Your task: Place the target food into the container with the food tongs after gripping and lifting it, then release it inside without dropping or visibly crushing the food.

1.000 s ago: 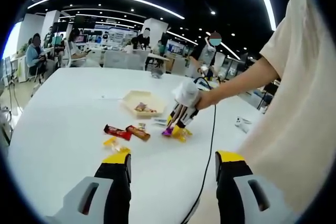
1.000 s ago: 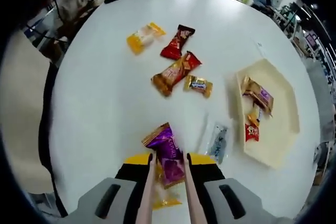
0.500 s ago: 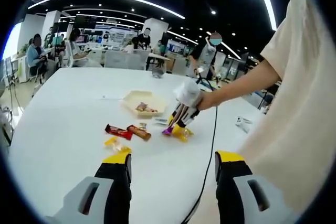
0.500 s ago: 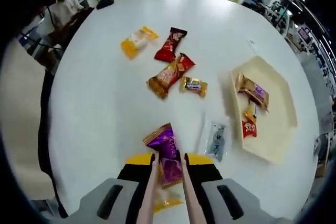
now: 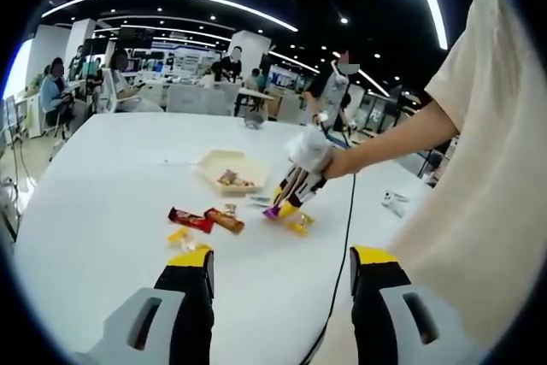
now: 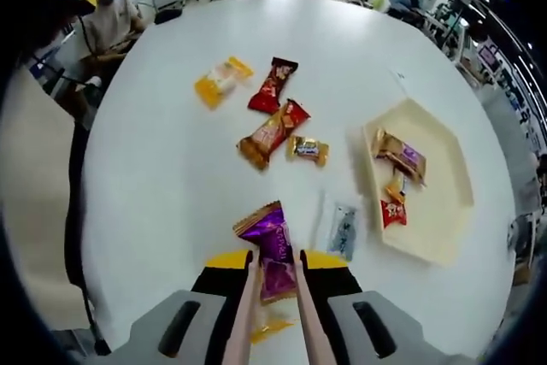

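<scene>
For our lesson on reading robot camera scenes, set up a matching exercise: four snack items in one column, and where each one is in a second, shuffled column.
Items:
1. purple packet
2. yellow packet
3. clear wrapper
4. small red packet

Places:
A. inside the cream tray
B. on the table just beside the tray
C. held in the tongs
D. on the table, farthest from the tray

Pairs: 1-C, 2-D, 3-B, 4-A

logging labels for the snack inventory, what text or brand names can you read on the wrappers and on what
None can be read as text.
Purple packet held in the tongs: print blurred.
Red packet and orange packet on the table: markings too small.
Small gold packet: dark label, unreadable.
Packets in the cream tray: too small.
</scene>
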A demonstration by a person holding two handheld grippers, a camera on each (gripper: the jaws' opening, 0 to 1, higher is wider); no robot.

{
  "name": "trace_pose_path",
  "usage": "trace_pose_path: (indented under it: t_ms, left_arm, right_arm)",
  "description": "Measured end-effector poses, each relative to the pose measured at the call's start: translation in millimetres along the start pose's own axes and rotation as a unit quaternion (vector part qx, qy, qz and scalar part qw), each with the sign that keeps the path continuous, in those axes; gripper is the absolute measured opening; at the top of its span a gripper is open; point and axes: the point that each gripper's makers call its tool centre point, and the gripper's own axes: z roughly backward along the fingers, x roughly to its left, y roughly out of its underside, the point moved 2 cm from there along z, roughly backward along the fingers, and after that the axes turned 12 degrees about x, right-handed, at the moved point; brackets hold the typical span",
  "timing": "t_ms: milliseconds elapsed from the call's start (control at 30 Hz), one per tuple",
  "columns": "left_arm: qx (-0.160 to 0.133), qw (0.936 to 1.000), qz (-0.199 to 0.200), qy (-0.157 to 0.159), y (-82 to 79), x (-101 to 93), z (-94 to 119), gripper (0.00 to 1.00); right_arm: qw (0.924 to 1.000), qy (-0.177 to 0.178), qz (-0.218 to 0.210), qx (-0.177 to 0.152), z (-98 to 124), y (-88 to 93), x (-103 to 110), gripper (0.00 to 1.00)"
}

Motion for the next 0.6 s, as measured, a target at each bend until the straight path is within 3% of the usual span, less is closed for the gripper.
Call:
trace_pose_path:
  t_ms: [233, 433, 600]
  left_arm:
    - [0.006, 1.0000, 0.000, 0.002, 0.8, 0.7, -6, 0.64]
    - [-0.013, 0.9999, 0.004, -0.007, -9.5, 7.8, -5, 0.65]
    - [-0.007, 0.9999, 0.002, -0.007, -5.8, 9.6, -3, 0.65]
  right_arm:
    - [0.9999, 0.000, 0.000, -0.013, 10, -10.9, -3, 0.21]
    - [0.9997, 0.010, 0.002, -0.022, 21, -19.3, -13, 0.21]
    - [0.9992, 0.022, 0.002, -0.032, 33, -29.2, -23, 0.21]
